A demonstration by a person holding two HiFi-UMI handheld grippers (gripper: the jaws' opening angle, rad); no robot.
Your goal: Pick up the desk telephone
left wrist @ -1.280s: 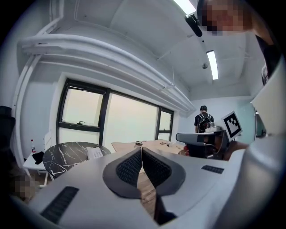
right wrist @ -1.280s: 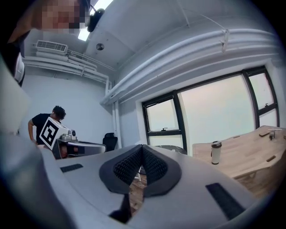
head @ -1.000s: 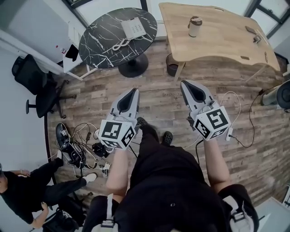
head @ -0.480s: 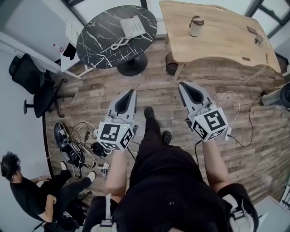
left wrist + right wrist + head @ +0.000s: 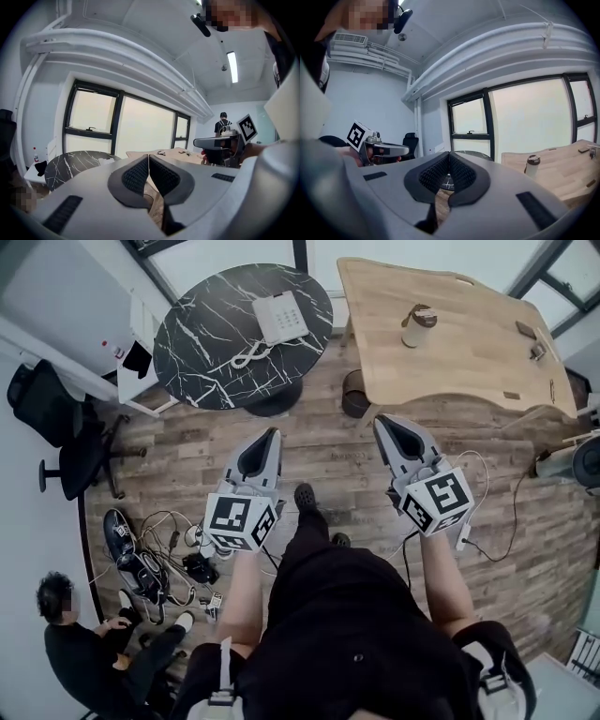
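A white desk telephone (image 5: 281,316) with a coiled cord lies on the round black marble table (image 5: 202,352) at the top of the head view. The table's dark top (image 5: 70,164) also shows low at the left of the left gripper view. My left gripper (image 5: 273,434) is shut and empty, over the wooden floor well short of the table. My right gripper (image 5: 382,419) is shut and empty too, near the wooden desk's front edge. Both point toward the tables. In the gripper views each pair of jaws meets with nothing between them.
A light wooden desk (image 5: 469,343) stands right of the marble table, with a lidded cup (image 5: 417,326) on it. A black office chair (image 5: 47,418) is at the left. Cables and a bag (image 5: 155,554) lie on the floor by a crouching person (image 5: 84,662).
Both grippers and I have moved forward toward the tables; the tables sit slightly lower in the head view. The person at the lower left has shifted.
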